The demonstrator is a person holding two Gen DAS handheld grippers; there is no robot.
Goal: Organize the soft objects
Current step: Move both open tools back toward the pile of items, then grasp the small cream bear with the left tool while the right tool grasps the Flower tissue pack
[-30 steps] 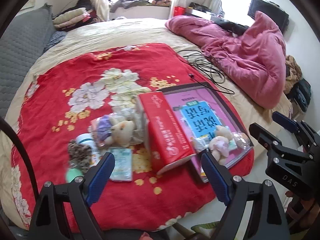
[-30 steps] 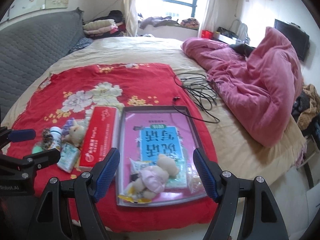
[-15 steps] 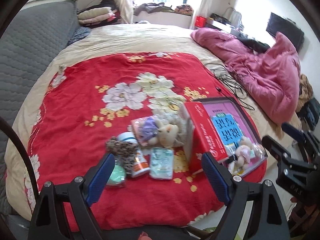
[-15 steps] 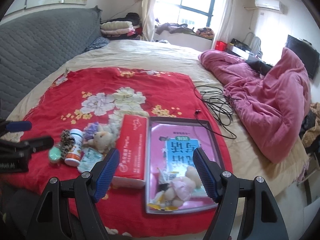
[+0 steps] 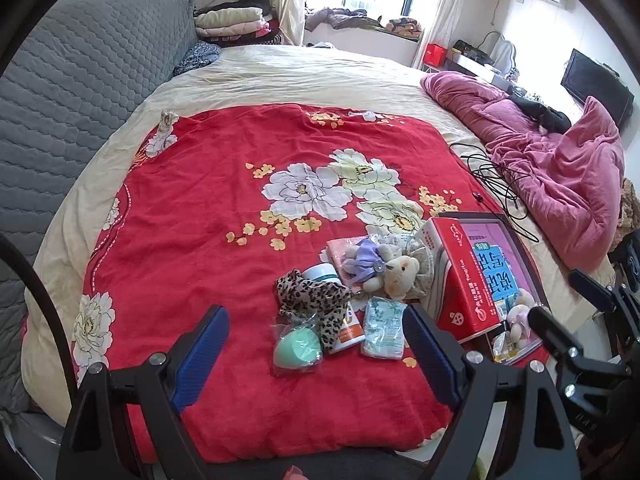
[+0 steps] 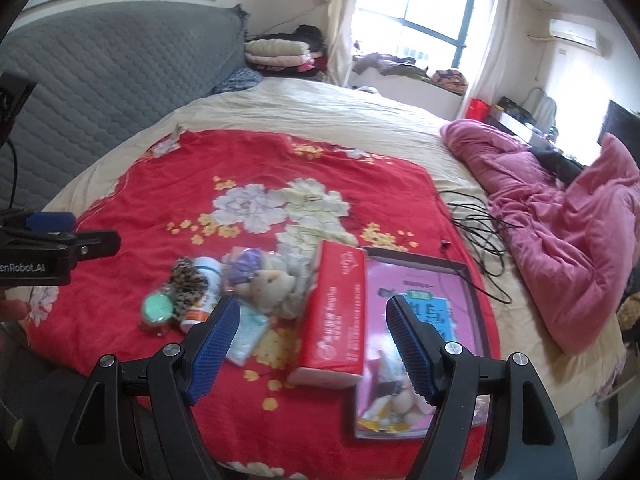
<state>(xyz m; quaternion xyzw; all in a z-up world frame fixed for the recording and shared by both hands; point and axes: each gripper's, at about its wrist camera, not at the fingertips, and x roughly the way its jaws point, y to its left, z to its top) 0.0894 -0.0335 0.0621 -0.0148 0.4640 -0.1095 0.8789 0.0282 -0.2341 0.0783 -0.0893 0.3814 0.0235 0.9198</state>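
On the red flowered blanket [image 5: 208, 208] lies a cluster: a small plush bear in a purple dress [image 5: 380, 266], a leopard-print scrunchie [image 5: 316, 300], a mint sponge in a clear bag [image 5: 298, 346], a white bottle [image 5: 340, 320] and a tissue packet [image 5: 382, 332]. A red tissue pack [image 5: 460, 280] stands beside a pink-covered flat tray [image 5: 500, 264] holding a second plush toy [image 5: 518, 316]. My left gripper [image 5: 316, 340] hovers open over the near side of the cluster, touching nothing. My right gripper [image 6: 314, 340] hangs open above the red tissue pack [image 6: 336, 316] and tray [image 6: 420, 320].
A crumpled pink duvet [image 5: 560, 168] and black cables [image 5: 496, 184] lie at the right of the bed. A grey quilted headboard [image 5: 72, 92] runs along the left. Folded bedding [image 5: 232, 20] is stacked at the far end near the window.
Both grippers have swung leftward across the bed; the cluster and tray have slid to the right in both views. Neither gripper has changed its opening, and nothing was picked up.
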